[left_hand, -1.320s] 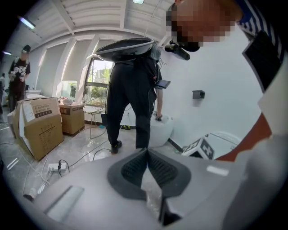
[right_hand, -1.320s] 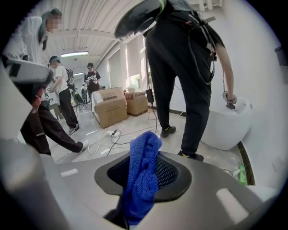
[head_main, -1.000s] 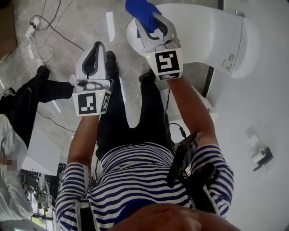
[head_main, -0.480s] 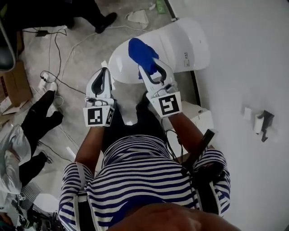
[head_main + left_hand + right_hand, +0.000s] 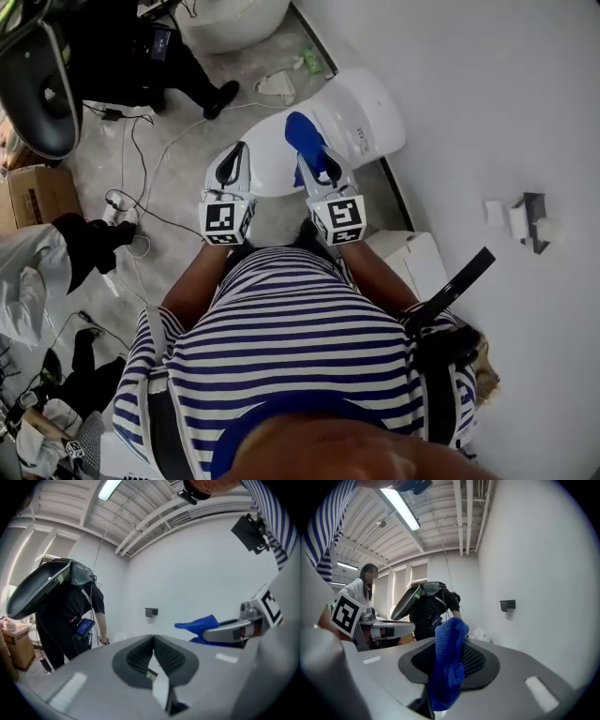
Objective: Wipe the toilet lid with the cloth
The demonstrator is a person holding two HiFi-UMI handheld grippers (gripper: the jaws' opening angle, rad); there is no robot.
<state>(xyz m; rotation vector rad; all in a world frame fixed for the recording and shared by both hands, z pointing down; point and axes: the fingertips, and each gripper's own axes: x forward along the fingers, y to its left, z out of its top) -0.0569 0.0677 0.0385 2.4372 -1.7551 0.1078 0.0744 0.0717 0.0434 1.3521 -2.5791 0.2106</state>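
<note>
The white toilet with its lid (image 5: 281, 164) down stands against the wall, ahead of the person. A blue cloth (image 5: 307, 141) (image 5: 449, 663) is pinched in my right gripper (image 5: 317, 161) (image 5: 450, 653), held above the lid's right part. From the left gripper view the cloth (image 5: 200, 623) sticks out of the right gripper at the right. My left gripper (image 5: 232, 167) (image 5: 153, 648) has its jaws together with nothing between them, and hovers at the lid's left edge. Both gripper views look level across the room, so the lid is hidden in them.
A second toilet (image 5: 230, 19) stands at the back. Cables (image 5: 141, 202) and a cardboard box (image 5: 37, 197) lie on the floor at the left. A person in black (image 5: 70, 616) bends nearby. A white box (image 5: 412, 258) sits by the wall, with a holder (image 5: 530, 220) mounted on the wall.
The head view has pulled back and up, so the toilet looks smaller and farther. Both grippers stay side by side over the lid, the right still holding the cloth.
</note>
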